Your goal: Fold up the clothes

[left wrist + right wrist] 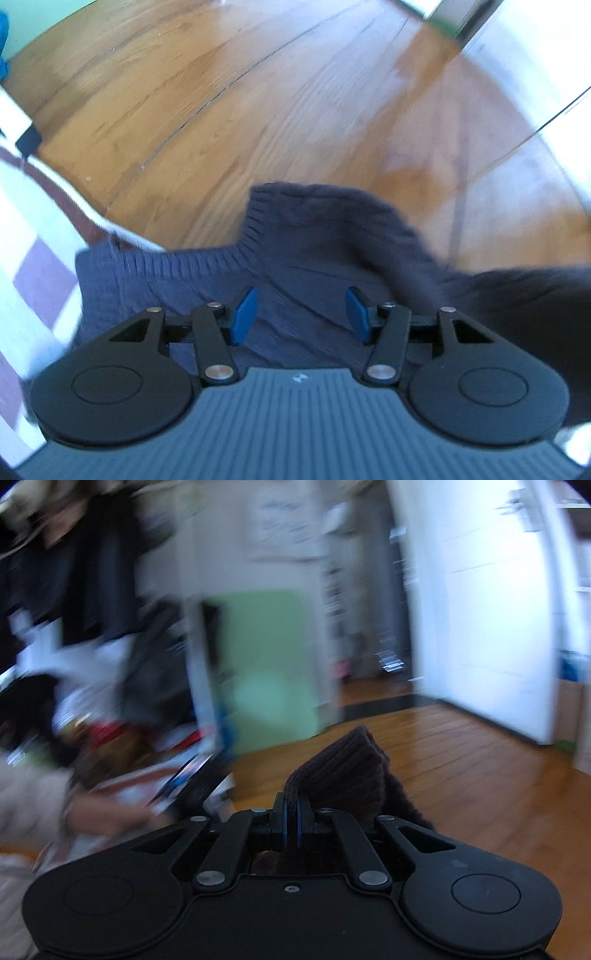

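A dark blue knitted sweater (317, 258) is being viewed from above by the left gripper (302, 314), whose jaws are standing spread, the blue pads (244, 314) being held apart with only knit showing in the gap behind them — nothing is being pinched there, and whether the pads are brushing the fabric cannot be told. The sweater is lying below and ahead of those jaws, its ribbed hem (192, 264) running leftward from the gap, while one ribbed corner (295, 206) is being lifted up over the wooden floor (229, 110) ahead. At the left edge of that view, a white cloth with reddish and purple bands (40, 236) is being overlapped by the sweater's edge. In the right wrist view, the right gripper (291, 818) is being kept pressed together on a fold of the same garment (it looks nearly brown in this light): the ribbed knit (340, 775) is being pinched between the two pads and is standing up just beyond the fingertips, leaning to the right, with more of it hanging beneath the jaws. Behind it the wooden floor, a pale green panel (269, 672) and a white door (480, 627) are being seen, heavily blurred — the clutter on the left cannot be made out.
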The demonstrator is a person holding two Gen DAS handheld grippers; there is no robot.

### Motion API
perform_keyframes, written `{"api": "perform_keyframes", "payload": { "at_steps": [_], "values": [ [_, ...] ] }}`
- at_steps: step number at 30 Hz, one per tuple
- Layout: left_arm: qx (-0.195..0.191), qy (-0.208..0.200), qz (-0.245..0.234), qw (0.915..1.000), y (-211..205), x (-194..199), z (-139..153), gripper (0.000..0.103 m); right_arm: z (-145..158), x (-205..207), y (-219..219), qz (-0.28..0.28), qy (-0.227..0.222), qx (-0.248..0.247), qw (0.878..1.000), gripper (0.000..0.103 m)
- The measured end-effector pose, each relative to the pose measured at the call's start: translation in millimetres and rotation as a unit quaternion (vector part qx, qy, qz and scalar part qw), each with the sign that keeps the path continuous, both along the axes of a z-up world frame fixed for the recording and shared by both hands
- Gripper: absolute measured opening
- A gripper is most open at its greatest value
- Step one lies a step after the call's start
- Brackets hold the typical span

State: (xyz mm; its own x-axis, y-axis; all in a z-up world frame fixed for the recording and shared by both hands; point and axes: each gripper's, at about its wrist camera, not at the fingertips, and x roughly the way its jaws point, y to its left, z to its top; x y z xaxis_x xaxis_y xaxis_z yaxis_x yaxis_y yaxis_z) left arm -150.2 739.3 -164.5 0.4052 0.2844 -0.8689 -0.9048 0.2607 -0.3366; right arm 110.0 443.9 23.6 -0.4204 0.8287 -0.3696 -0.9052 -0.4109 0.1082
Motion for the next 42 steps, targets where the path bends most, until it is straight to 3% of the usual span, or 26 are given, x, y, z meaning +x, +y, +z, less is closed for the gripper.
{"api": "perform_keyframes", "payload": {
  "at_steps": [3, 4, 6, 9, 10, 13, 16, 18, 20, 21, 23, 25, 27, 29, 30, 33, 35, 37, 38, 41, 42],
  "values": [
    [0.011, -0.036, 0.009, 0.9992, -24.6, -17.5, 18.3, 0.052, -29.1, -62.0, -27.5, 0.133, -0.060, -0.047, 0.988, 0.006],
    [0.018, -0.043, 0.008, 0.9989, -34.3, -21.8, 24.2, 0.052, -44.3, -81.0, -37.2, 0.173, -0.085, -0.072, 0.979, 0.006],
    [0.033, -0.030, 0.004, 0.9990, -55.9, -28.8, 33.0, 0.052, -86.2, -116.8, -61.7, 0.247, -0.153, -0.137, 0.947, 0.005],
    [0.043, 0.019, 0.023, 0.9986, -77.2, -18.6, 27.3, 0.053, -130.3, -120.6, -78.3, 0.213, -0.155, -0.189, 0.946, 0.005],
    [0.040, 0.010, 0.017, 0.9990, -80.5, -13.4, 24.8, 0.053, -136.2, -116.7, -81.0, 0.182, -0.154, -0.195, 0.952, 0.005],
    [0.022, -0.004, 0.005, 0.9997, -86.5, 6.0, 10.7, 0.054, -150.1, -103.0, -88.3, 0.077, -0.150, -0.203, 0.965, 0.006],
    [0.006, 0.028, -0.005, 0.9996, -89.0, 23.2, -1.5, 0.054, -145.3, -87.1, -96.1, 0.001, -0.104, -0.206, 0.973, 0.006],
    [0.018, 0.065, -0.015, 0.9976, -95.8, 30.3, -2.5, 0.055, -142.6, -78.7, -104.7, -0.038, -0.076, -0.203, 0.975, 0.007],
    [0.023, 0.076, -0.025, 0.9965, -110.6, 29.3, -0.1, 0.060, -146.6, -70.5, -114.2, -0.072, -0.064, -0.204, 0.974, 0.009],
    [0.013, 0.073, -0.014, 0.9972, -118.3, 25.9, -2.7, 0.066, -151.9, -65.1, -118.1, -0.095, -0.064, -0.209, 0.971, 0.012],
    [-0.009, 0.066, 0.008, 0.9978, -133.7, 19.8, -8.6, 0.068, -162.6, -54.4, -125.9, -0.139, -0.064, -0.220, 0.963, 0.013],
    [-0.043, 0.064, 0.020, 0.9968, -149.4, 21.6, -22.2, 0.068, -183.5, -35.4, -133.0, -0.240, -0.040, -0.263, 0.934, 0.021],
    [-0.046, 0.064, 0.014, 0.9968, -160.9, 25.8, -27.5, 0.068, -188.7, -12.5, -156.1, -0.293, 0.084, -0.265, 0.915, 0.023],
    [-0.038, 0.073, -0.004, 0.9966, -163.8, 32.1, -24.6, 0.069, -187.9, -0.7, -181.6, -0.309, 0.209, -0.247, 0.894, 0.026],
    [-0.034, 0.077, -0.013, 0.9964, -165.3, 35.2, -23.2, 0.069, -189.5, 3.0, -192.7, -0.319, 0.254, -0.242, 0.880, 0.035],
    [-0.022, 0.089, -0.039, 0.9950, -169.2, 44.4, -19.4, 0.071, -203.5, 4.7, -204.7, -0.322, 0.340, -0.252, 0.847, 0.050],
    [-0.028, 0.087, -0.045, 0.9948, -166.3, 47.7, -23.0, 0.074, -213.1, 5.5, -212.0, -0.321, 0.395, -0.258, 0.821, 0.051],
    [-0.020, 0.095, -0.059, 0.9935, -165.6, 50.3, -22.8, 0.074, -216.4, -1.3, -206.6, -0.300, 0.417, -0.265, 0.816, 0.051],
    [-0.015, 0.098, -0.067, 0.9928, -165.0, 51.5, -22.7, 0.073, -216.0, -8.0, -200.5, -0.289, 0.415, -0.270, 0.819, 0.052],
    [-0.002, 0.086, -0.094, 0.9919, -168.4, 53.8, -16.2, 0.054, -216.3, -29.8, -178.5, -0.282, 0.387, -0.291, 0.829, 0.053],
    [0.002, 0.082, -0.102, 0.9914, -169.6, 54.5, -14.0, 0.035, -216.6, -36.0, -169.3, -0.272, 0.381, -0.296, 0.832, 0.053]
  ]
}}
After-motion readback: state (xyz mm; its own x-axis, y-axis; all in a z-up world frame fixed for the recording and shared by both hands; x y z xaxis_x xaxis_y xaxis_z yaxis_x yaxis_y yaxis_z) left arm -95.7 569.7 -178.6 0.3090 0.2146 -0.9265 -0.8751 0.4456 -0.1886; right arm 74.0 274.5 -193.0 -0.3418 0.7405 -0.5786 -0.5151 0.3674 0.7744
